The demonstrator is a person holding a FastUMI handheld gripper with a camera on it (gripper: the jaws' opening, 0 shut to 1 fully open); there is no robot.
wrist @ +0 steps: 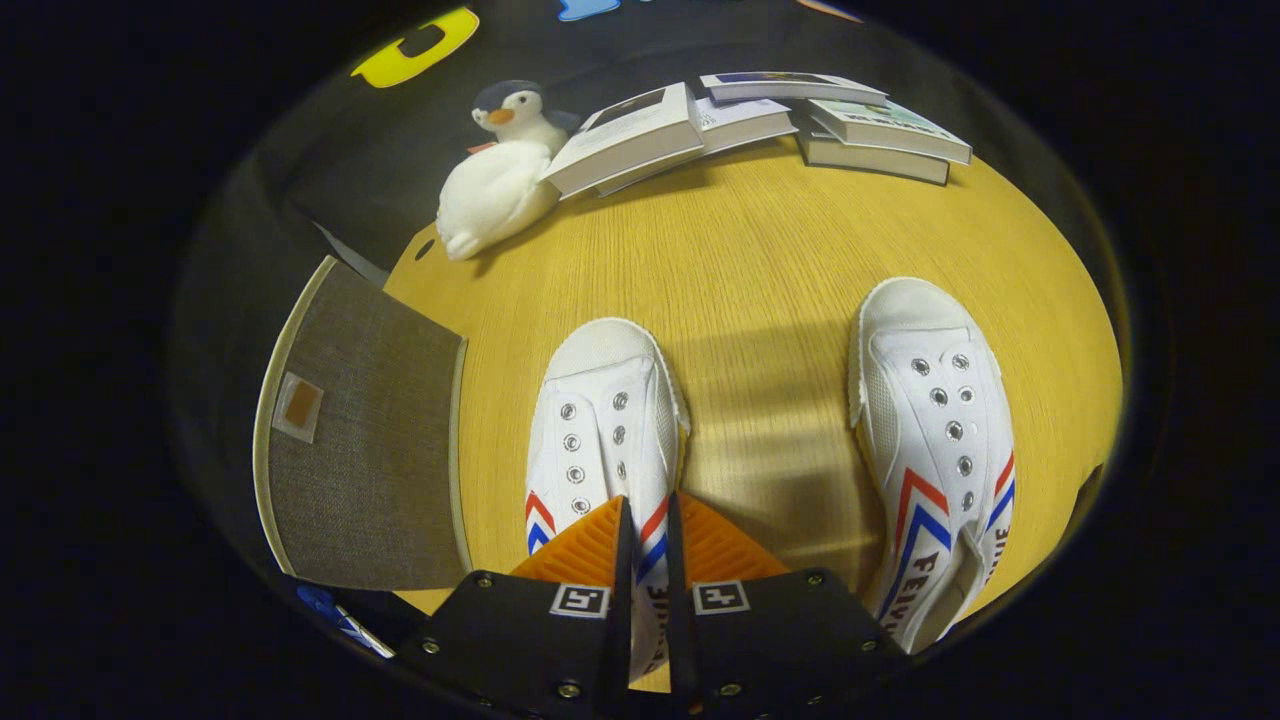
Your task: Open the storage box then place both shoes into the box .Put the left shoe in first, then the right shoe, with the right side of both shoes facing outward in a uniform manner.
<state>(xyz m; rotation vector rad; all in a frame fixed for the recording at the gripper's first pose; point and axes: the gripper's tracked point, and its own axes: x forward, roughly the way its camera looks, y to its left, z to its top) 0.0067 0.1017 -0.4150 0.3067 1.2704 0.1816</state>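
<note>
Tool [650,520] fingers pinch the right side wall of the left shoe [605,420], which stands on the desk [760,260]. Right shoe [935,440] sits well apart; the storage box lid [365,440] lies open alongside. Beyond: plush penguin [500,175], books [760,125].

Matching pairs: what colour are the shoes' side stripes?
Red and blue chevrons on the white shoes, clearest in the gripper view.
</note>
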